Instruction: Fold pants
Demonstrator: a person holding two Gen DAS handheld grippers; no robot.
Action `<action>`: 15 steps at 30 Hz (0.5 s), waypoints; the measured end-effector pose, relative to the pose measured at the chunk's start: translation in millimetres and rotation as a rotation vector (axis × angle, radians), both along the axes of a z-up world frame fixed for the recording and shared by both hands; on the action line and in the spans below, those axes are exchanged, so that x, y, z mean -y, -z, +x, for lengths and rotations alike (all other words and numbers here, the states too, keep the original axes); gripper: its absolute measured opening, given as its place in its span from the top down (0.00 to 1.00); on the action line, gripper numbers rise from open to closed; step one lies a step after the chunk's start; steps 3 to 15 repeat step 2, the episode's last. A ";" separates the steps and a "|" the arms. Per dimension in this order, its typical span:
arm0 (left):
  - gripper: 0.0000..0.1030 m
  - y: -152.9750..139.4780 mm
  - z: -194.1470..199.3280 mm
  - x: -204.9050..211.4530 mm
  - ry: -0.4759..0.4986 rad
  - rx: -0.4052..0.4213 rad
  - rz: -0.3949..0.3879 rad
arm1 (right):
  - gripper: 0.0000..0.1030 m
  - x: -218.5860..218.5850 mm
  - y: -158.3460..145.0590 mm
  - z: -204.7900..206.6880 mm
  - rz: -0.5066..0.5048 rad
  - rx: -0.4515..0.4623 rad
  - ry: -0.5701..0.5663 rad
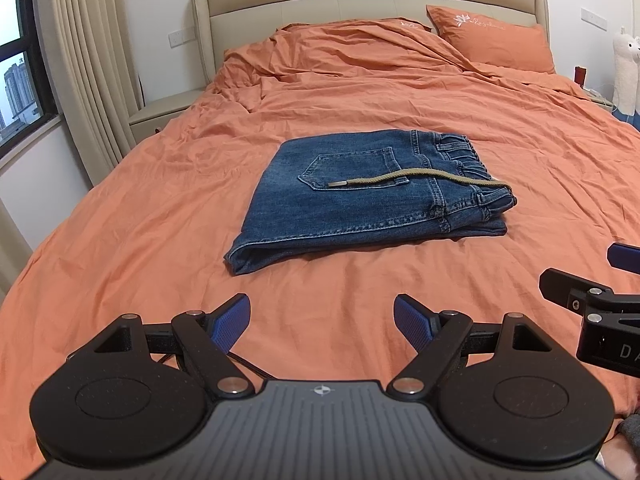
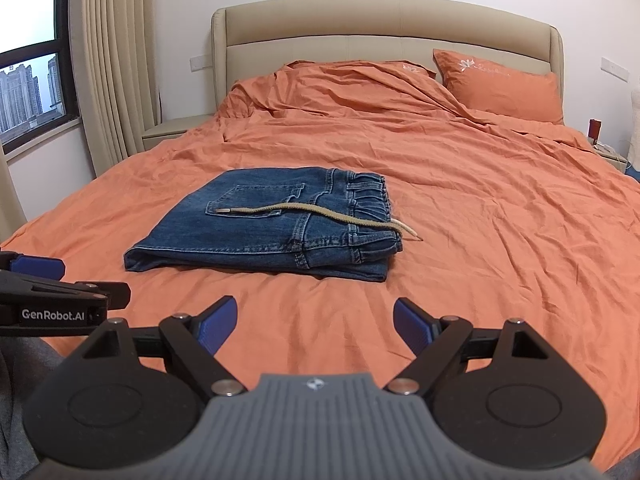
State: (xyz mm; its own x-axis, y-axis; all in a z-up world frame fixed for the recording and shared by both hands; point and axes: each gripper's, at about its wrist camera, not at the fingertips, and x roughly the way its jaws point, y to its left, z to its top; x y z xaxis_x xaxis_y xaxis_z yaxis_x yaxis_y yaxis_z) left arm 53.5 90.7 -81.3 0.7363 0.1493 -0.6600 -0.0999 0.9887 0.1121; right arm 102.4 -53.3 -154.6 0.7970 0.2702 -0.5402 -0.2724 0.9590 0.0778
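Bedspread (image 1: 160, 240) beneath gaping, empty claws (image 1: 322, 322).

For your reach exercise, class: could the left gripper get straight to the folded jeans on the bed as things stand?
Probably yes. The left gripper is open and empty, and only bare orange bedding lies between it and the folded jeans; the right gripper sits off to the side.

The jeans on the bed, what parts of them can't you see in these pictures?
- Jeans: legs folded under the top layer, both views.
- Drawstring: second end not visible; it runs over the waistband.
- Pillow embroidery: too small to read.
- Plush toy: cut off by the left view's edge.
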 end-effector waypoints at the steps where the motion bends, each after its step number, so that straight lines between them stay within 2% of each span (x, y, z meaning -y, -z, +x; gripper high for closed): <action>1: 0.08 0.0 0.1 -0.3 -0.001 0.001 -0.001 | 0.21 0.2 0.2 0.2 0.000 -0.002 0.000; 15: 0.08 0.4 0.4 -0.5 0.000 0.000 0.000 | 0.21 0.3 0.2 0.8 0.000 -0.005 -0.001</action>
